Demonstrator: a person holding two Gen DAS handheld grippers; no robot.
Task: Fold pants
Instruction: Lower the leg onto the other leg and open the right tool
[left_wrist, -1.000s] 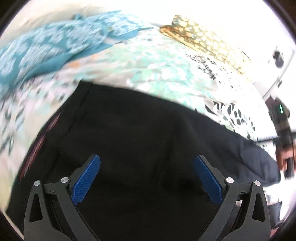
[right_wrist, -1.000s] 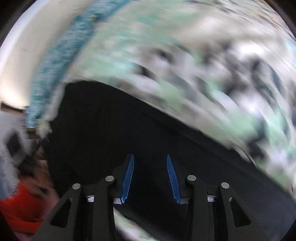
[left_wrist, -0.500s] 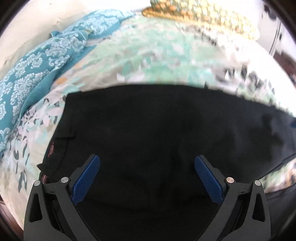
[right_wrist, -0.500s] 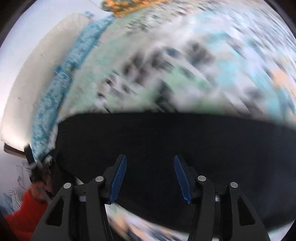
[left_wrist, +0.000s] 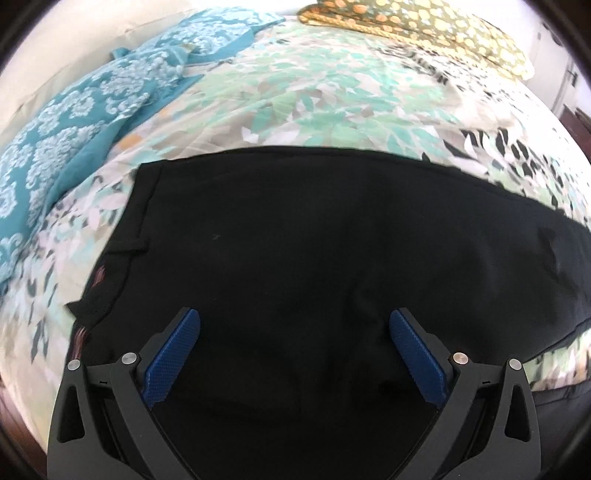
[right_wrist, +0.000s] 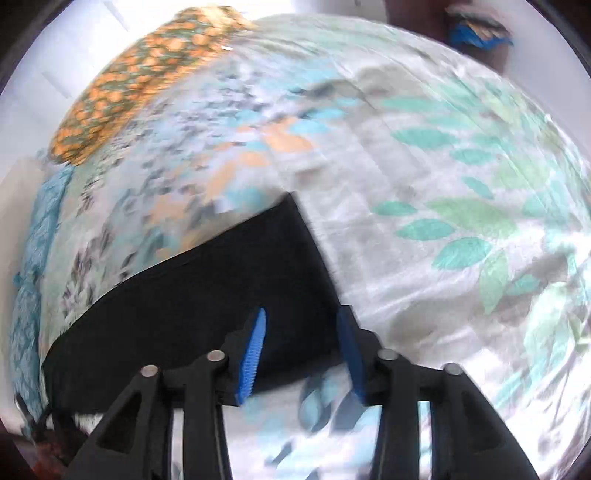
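**Right hand swings to the leg end**

Swinging right, my right gripper (right_wrist: 301, 347) now straddles the hem corner of the pants (left_wrist: 314, 240), fingers apart, gripping nothing. My left gripper (left_wrist: 295, 347) hovers wide open over them on the bed (left_wrist: 314, 92). Next fold looks ready.

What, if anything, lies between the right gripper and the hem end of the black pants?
Nothing visible. The right gripper is open at the corner of the black pants, its jaws straddling the pant edge, with only the floral bedsheet beneath. The orange patterned pillow lies far off at the bed's end.
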